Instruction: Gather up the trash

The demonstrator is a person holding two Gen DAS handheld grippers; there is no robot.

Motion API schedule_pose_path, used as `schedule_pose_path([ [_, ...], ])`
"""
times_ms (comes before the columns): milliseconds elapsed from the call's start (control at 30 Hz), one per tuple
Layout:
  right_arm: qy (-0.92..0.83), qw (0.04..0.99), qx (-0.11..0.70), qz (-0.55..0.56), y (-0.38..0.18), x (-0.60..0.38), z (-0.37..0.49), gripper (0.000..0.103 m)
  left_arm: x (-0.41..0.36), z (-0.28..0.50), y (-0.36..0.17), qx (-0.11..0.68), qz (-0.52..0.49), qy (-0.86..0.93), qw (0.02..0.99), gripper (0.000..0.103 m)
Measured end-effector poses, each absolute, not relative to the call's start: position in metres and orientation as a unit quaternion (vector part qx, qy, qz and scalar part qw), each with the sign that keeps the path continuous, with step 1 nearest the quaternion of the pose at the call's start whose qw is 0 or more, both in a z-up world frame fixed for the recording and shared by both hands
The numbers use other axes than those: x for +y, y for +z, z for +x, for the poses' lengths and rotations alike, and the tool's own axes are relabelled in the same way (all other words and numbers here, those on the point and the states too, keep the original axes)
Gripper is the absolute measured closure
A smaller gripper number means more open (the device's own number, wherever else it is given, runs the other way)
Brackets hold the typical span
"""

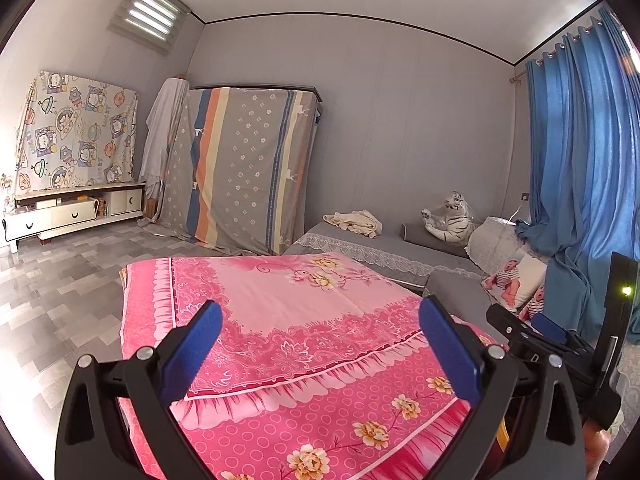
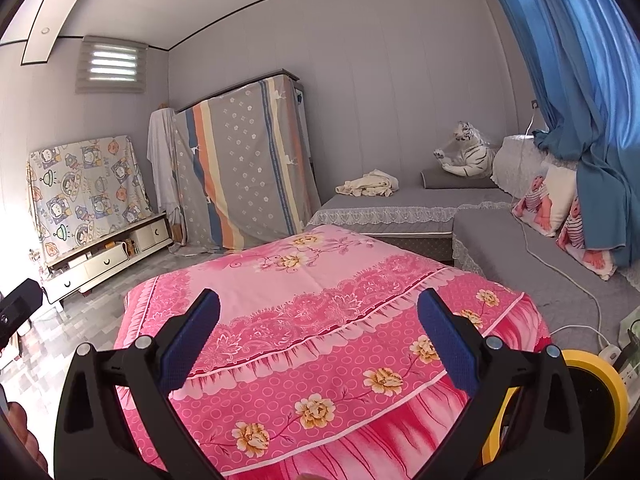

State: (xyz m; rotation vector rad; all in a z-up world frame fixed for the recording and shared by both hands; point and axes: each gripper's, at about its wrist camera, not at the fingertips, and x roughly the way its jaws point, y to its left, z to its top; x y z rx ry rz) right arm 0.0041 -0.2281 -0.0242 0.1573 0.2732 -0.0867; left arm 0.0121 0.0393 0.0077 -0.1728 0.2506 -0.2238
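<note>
Trash not in view, so feel and grip spot unknown; likely light, crushable. Left gripper [image 1: 320,344] and right gripper [image 2: 318,340] both spread, holding nothing, over pink cloth [image 2: 320,280] at 12 o'clock

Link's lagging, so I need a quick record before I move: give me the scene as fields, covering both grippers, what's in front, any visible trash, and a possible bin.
left gripper: open, empty
right gripper: open, empty
in front: pink floral cloth covering a low surface
behind it: grey sofa with cream cloth and plush tiger
visible trash: none identifiable
possible bin: yellow-rimmed container, lower right, partly hidden
</note>
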Motion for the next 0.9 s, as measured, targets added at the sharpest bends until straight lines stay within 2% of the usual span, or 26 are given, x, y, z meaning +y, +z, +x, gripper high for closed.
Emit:
schedule_pose_path([
  [900,-0.051,0.984,0.144,0.091,-0.0240,-0.2355,0.0028,0.009,0.0338,0.0154,0.0045,0.131,-0.086,-0.127,0.979,0.008],
])
